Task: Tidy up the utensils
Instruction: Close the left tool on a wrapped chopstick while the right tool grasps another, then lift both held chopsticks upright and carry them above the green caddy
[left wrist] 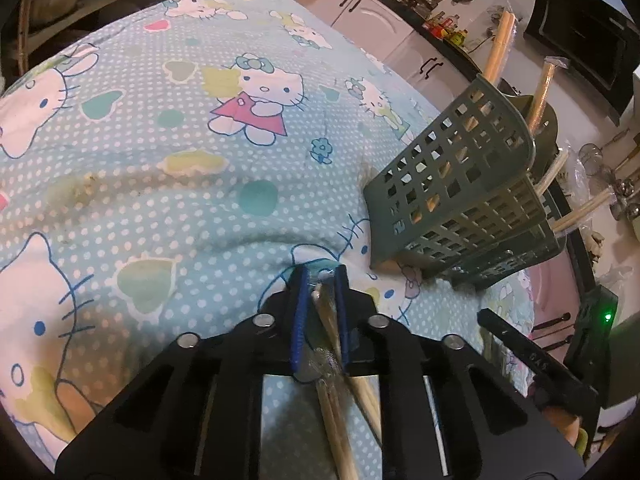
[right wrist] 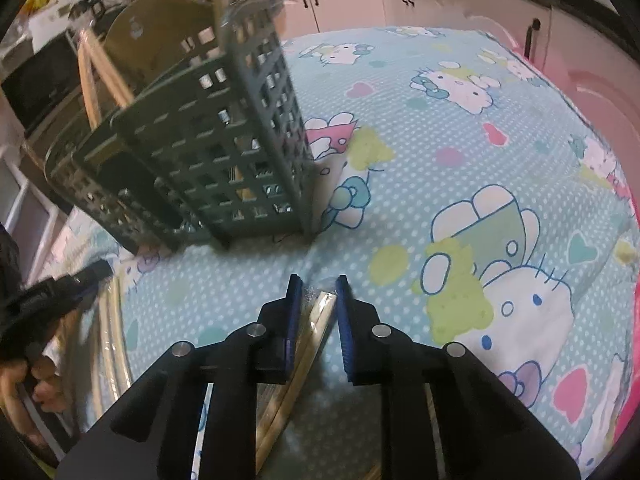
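Chopsticks [left wrist: 330, 332] in a clear wrapper sit pinched between the blue pads of the left gripper [left wrist: 322, 276], whose fingers [left wrist: 300, 320] are pressed nearly together on the wooden sticks; the sticks cross one another and run back under the gripper body. The fingertips press into the cartoon-cat cloth [left wrist: 160, 140] that covers the surface.

A second wrapped pair of chopsticks [right wrist: 316, 320] lies between the pads of the right gripper [right wrist: 318, 280]. Its fingers [right wrist: 292, 320] stand narrowly apart, the left pad against the wrapper and the right pad just beside it, so I cannot tell whether the pair is truly clamped.

Ahead of the left fingers and off to their right stands the green utensil basket [left wrist: 460, 184], a lattice holder tilted in that view, resting on the cloth. More chopsticks [left wrist: 498, 56] poke out of its top, some in wrappers. From the right gripper the same basket [right wrist: 208, 152] stands ahead and to the left of the fingers, near them.

Further out, beyond the cloth, pale cabinets [left wrist: 372, 16] with dark handles run along the wall, and bottles [left wrist: 444, 26] line the counter above them. At the left edge of the right wrist view a hand [right wrist: 24, 384] grips the other tool.
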Action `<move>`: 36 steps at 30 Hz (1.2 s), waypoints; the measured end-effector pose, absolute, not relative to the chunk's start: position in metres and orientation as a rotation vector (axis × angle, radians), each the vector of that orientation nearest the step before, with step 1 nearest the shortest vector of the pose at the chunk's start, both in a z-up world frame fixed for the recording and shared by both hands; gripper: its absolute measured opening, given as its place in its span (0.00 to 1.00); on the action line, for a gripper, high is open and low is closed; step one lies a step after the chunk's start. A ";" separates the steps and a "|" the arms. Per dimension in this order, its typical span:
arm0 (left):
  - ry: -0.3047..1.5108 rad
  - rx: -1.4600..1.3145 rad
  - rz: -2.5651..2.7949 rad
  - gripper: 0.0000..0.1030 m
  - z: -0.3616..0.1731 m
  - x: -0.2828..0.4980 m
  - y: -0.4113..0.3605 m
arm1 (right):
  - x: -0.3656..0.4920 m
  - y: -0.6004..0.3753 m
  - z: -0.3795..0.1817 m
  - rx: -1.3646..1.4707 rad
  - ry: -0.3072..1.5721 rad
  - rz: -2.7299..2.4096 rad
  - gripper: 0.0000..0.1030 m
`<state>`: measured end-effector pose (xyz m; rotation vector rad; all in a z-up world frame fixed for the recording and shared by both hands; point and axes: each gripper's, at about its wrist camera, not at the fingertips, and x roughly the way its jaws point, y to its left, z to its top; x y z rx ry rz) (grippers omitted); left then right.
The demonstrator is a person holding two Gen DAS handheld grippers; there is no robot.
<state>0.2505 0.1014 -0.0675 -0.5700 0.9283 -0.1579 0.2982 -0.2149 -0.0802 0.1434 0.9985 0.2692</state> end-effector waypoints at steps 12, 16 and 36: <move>0.801 -0.549 -0.202 0.03 -0.020 0.225 0.094 | 0.275 -0.231 -0.039 0.228 0.873 0.347 0.10; 0.760 -0.532 -0.230 0.03 -0.002 0.216 0.086 | 0.261 -0.235 -0.021 0.245 0.828 0.366 0.10; 0.624 -0.449 -0.352 0.01 0.069 0.195 0.046 | 0.199 -0.256 0.055 0.261 0.609 0.430 0.06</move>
